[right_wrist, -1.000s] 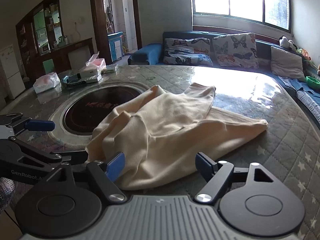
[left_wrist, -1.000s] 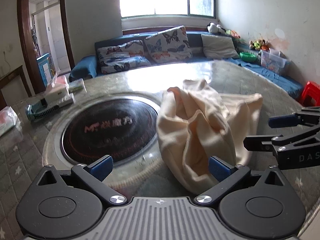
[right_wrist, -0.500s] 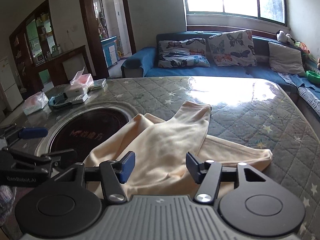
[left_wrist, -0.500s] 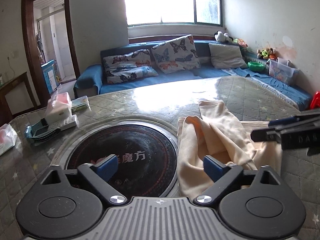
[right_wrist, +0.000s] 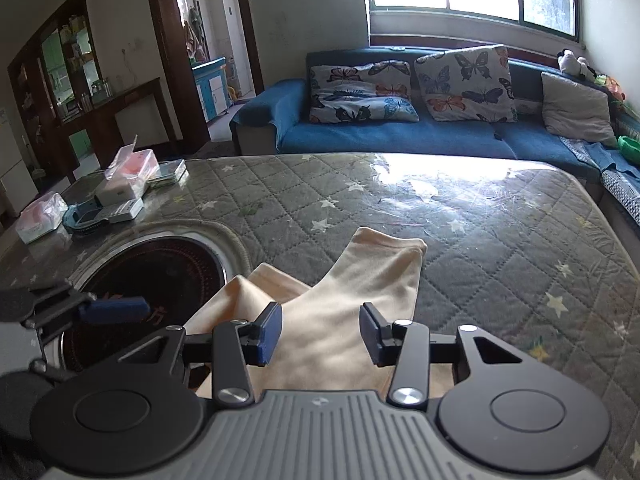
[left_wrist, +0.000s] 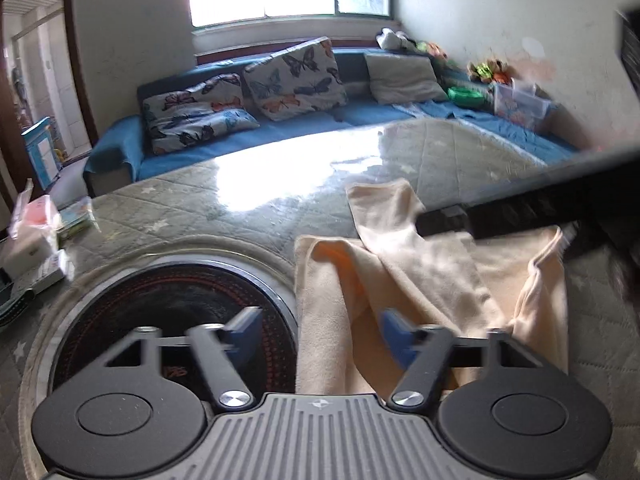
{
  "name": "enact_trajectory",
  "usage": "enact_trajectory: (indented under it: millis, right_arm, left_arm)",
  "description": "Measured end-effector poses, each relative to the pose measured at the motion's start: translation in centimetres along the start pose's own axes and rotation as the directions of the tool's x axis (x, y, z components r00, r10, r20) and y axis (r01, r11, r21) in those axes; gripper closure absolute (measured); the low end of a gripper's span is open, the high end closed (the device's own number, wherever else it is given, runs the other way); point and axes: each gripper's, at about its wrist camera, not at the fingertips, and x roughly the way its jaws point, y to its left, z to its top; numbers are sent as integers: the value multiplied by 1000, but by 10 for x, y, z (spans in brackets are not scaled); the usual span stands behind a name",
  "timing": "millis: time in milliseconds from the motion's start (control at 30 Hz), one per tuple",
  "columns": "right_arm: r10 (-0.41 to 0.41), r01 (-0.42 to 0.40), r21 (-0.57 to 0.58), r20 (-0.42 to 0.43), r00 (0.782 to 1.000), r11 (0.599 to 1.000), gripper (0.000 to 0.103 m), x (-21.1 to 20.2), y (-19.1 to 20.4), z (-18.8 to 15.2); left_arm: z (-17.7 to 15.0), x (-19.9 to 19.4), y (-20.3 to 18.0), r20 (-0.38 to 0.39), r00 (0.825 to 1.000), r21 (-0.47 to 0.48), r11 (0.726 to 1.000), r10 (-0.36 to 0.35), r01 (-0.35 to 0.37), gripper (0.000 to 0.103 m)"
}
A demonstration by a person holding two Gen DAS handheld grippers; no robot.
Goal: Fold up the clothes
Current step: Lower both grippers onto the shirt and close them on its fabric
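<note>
Garment: crumpled cream cotton cloth [right_wrist: 352, 320], laid on grey quilted table [right_wrist: 480, 240].
Left gripper [left_wrist: 316, 330]: jaws just closing, nothing clamped.
Right gripper [right_wrist: 320, 332]: jaws just closing, cloth beneath, ungripped.

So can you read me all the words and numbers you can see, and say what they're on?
"方": a red character on the black round cooktop, right wrist view; the rest of that line is hidden.
Red marks on the cooktop in the left wrist view: too blurred to read.
Print on the boxes at the table's far left: too small to read.
Nothing else readable.
</note>
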Motion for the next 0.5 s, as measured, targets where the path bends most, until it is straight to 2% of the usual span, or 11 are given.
enact_trajectory:
  millis: [67, 167, 400, 500]
  right_arm:
    - [-4, 4, -9, -17, 1000, 1000, 63, 13, 0, 6]
    - [-18, 17, -32, -47, 999, 999, 64, 37, 3, 15]
    - [-81, 76, -43, -108, 991, 996, 65, 93, 4, 23]
    - [-90, 87, -32, -94, 991, 996, 67, 100, -1, 22]
  left_arm:
    - [-2, 7, 1, -22, 1000, 0, 1000, -16, 16, 78]
    - [-6, 9, 5, -26, 999, -4, 999, -37, 37, 88]
    - [-10, 8, 9, -4, 998, 12, 998, -59, 59, 88]
    - [-7, 9, 11, -2, 998, 14, 998, -65, 65, 85]
